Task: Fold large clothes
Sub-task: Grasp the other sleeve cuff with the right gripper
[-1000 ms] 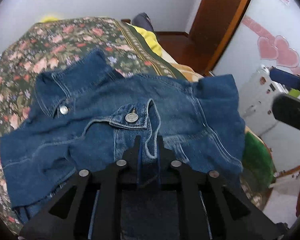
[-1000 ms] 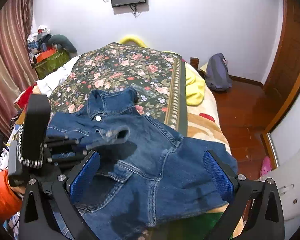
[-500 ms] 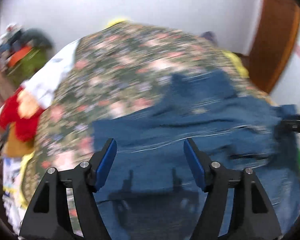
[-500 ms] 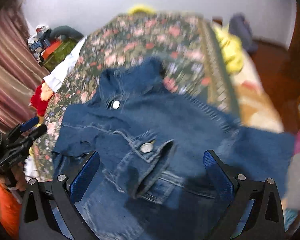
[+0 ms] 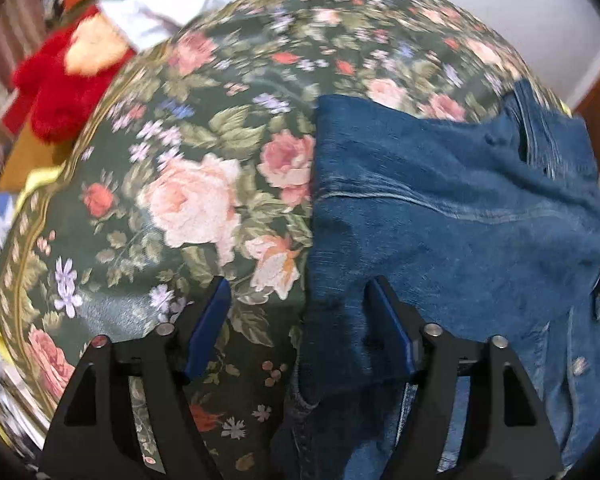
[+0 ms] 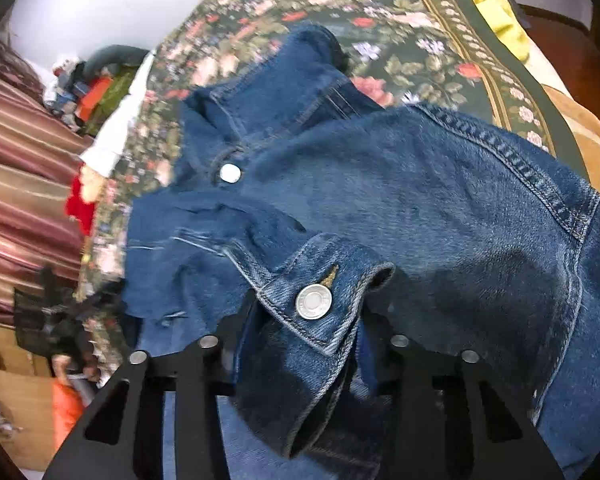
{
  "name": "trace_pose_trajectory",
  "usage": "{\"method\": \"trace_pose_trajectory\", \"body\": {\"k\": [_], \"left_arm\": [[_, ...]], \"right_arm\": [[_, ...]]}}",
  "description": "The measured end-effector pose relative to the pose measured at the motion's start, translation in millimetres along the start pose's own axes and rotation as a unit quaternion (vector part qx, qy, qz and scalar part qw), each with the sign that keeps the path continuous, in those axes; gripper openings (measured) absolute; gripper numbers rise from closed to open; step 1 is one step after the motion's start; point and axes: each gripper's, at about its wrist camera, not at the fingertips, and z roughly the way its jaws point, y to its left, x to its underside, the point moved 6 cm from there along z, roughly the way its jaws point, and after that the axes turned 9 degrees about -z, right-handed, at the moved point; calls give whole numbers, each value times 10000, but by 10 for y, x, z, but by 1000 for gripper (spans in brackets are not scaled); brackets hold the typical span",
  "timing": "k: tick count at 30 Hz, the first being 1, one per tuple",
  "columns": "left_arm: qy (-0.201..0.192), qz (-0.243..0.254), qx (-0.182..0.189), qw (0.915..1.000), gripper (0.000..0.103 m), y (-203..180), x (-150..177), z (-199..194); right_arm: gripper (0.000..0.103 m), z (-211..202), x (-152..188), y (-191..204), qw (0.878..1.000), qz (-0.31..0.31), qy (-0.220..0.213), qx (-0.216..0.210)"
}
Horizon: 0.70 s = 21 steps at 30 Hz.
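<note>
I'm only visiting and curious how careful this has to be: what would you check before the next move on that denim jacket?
1. Left claw open: ok.
2. Denim jacket edge lying between the left claw's fingers: ok, though nothing is gripped.
3. Right claw clamped on the buttoned cuff: cannot tell. The cuff drapes between its fingers and hides the tips.
4. Jacket lying flat on the floral bedspread: not ok, it is bunched and wrinkled.
5. Red plush toy apart from the jacket: ok.
</note>
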Motion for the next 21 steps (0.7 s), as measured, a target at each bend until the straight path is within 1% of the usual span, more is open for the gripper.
{"method": "trace_pose_trajectory", "body": {"k": [1,3,5,8,9,11,13,17,19,21], "left_arm": [[8,118,-53,9999,72,-34,6,10],[82,311,-120,9994,72,-103,37,25],[151,371,-166,9991,72,-129,39,24],[156,410,-197,9988,72,-146,45,14],[181,376,-240,9988,72,-136,56,26],[247,299,-306,9988,72,-114,87,72],[190,313,-334,9988,73,-124,86,94],[117,427,-504,9977,76,-177,122,127],[55,602,-637,9961,79,-219,172,142],[1,798,-782,9937,82,-258,218,174]], "right_arm": [[37,-61,-25,26,9999,-67,-88,15],[36,-236,-96,128,9984,-401,-344,222],[36,-434,-168,247,9959,-641,-566,307],[36,-729,-234,379,9909,-928,-892,403],[36,-779,-232,387,9896,-989,-935,459],[36,-794,-199,362,9882,-1068,-911,616],[36,-712,-152,280,9877,-1078,-811,785],[36,-423,-24,-97,9890,-792,-501,1141],[37,-242,39,-250,9872,-770,-329,1359],[43,-142,86,-306,9836,-888,-207,1554]]}}
